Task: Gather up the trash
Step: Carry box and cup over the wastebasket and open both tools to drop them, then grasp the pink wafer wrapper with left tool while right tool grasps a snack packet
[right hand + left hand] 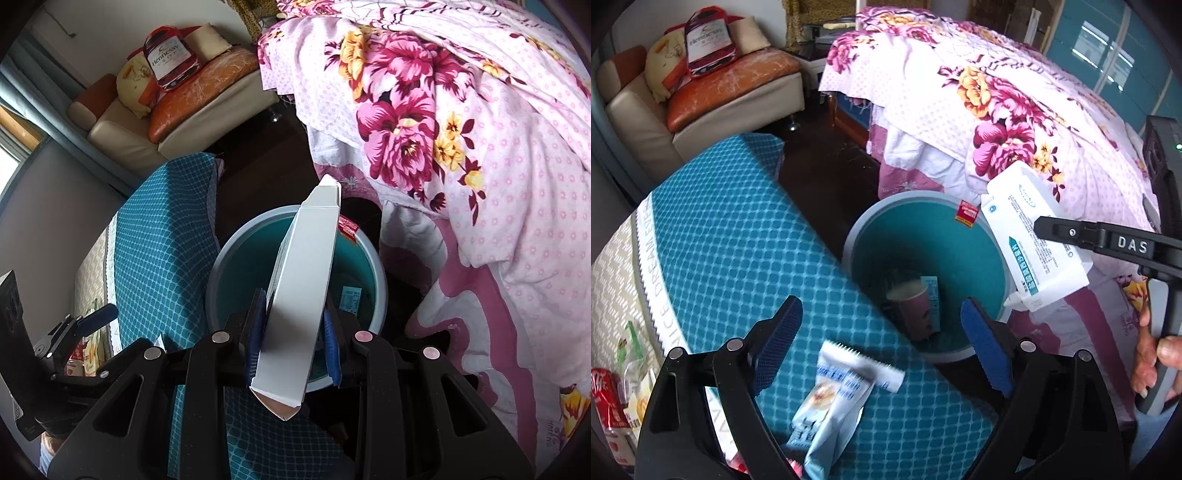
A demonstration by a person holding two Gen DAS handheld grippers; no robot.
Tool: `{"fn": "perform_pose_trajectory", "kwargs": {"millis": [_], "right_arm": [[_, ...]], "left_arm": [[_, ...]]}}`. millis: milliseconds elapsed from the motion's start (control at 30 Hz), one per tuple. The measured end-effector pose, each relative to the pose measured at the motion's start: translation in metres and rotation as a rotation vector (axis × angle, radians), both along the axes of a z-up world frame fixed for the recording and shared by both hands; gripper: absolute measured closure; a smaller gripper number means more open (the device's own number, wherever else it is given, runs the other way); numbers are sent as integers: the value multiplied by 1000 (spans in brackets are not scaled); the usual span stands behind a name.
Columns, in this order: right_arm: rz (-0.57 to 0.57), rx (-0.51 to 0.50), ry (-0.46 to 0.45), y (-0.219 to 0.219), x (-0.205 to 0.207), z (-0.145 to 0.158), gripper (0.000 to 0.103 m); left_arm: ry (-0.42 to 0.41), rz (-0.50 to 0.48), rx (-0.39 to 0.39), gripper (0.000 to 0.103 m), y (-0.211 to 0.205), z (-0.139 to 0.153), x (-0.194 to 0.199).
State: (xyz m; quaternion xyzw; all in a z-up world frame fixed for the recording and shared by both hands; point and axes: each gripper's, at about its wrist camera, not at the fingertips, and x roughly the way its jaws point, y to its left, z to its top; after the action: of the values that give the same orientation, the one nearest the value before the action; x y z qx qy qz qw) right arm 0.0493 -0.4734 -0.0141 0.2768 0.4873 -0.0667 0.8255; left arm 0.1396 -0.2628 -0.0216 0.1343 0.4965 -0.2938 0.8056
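Note:
My left gripper (881, 325) stands open above the edge of the teal mattress, with its blue pads wide apart. A pale blue snack wrapper (834, 402) lies blurred below and between the fingers, touching neither pad. Just beyond is a round teal bin (871, 218) holding a pink paper cup (912, 306) and a small blue carton (932, 295). My right gripper (295, 332) is shut on a flat white box (303, 295), held on edge over the bin (236, 240). From the left wrist view the same box (1034, 236) hangs at the bin's right rim in the right gripper (1043, 227).
A teal quilted mattress (720, 229) fills the left. Several snack packets (613, 398) lie at its lower left edge. A floral bedspread (997, 110) drapes down right of the bin. Behind, across dark floor (827, 166), stands a sofa (738, 99) with cushions. A hand (1152, 358) grips the right handle.

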Motion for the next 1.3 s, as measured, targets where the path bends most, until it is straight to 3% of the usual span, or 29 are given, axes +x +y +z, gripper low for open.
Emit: {"fn": "perform_pose_trajectory", "kwargs": {"millis": [400,533,633,767,1300], "right_arm": [[41,-13,28,28,10,1,76],[53,-21,44,37,12,1,71],[63,-11,58,44,14,2,41],[85,-11,72,58,14,5,30],[172,42,137,127,2,12,26]], "left_arm": [[30,121,-55,12,78,7,-1],[44,142,-66,11,95,6,-2],[51,158,-73,11,106,4,-4],[69,178,-90,11,122,2,-7],[80,172,-77,10,181,-7,-42]]}}
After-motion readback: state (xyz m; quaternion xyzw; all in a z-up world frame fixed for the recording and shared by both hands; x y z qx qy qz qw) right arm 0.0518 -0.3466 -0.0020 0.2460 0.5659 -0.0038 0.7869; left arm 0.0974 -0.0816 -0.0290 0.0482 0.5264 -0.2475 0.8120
